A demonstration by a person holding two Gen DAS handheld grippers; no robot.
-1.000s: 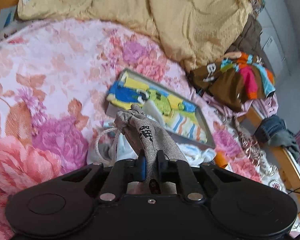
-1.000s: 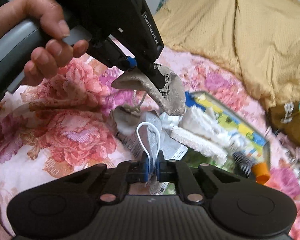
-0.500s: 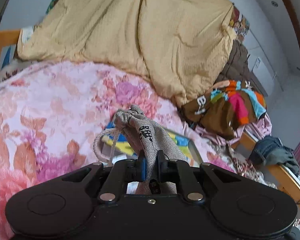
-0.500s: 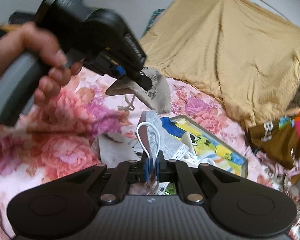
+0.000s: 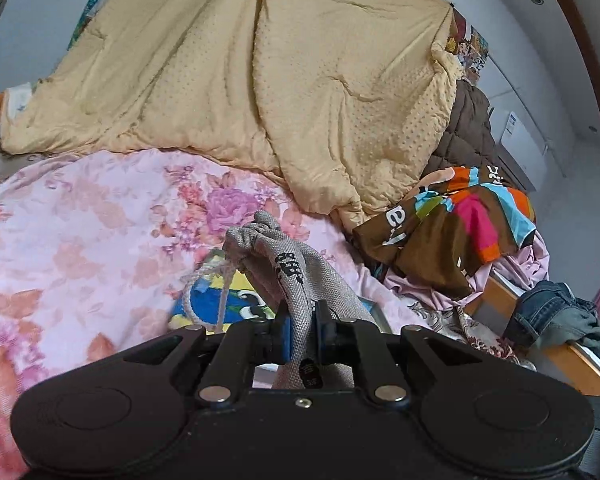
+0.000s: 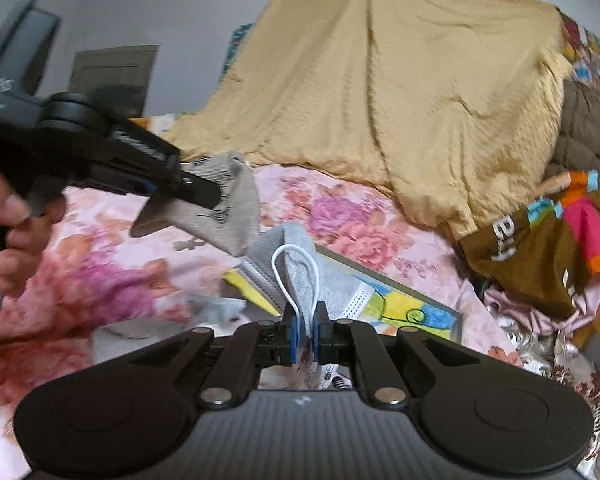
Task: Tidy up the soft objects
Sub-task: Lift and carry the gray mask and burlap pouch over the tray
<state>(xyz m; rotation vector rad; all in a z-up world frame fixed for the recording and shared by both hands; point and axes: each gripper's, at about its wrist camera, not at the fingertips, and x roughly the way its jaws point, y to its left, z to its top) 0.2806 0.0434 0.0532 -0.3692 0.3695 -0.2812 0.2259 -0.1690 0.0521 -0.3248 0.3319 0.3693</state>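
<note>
Left wrist: left gripper [image 5: 302,330] clamps pouch [image 5: 296,276]; right gripper [image 6: 305,330] pinches mask [image 6: 300,276] above bedspread [image 5: 80,240].

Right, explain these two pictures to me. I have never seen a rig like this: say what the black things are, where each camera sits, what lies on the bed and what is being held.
There is no robot here. A person holds a black hand-held gripper in each hand, and each carries a wide-angle camera looking forward along its two fingers.

The left wrist view shows the left gripper shut on a grey drawstring pouch. The right wrist view shows the right gripper shut on a grey face mask with a white ear loop; the left gripper and the hand holding it also appear there.

Below them lies a floral bedspread with a colourful cartoon picture board, a yellow quilt and a striped garment.
</note>
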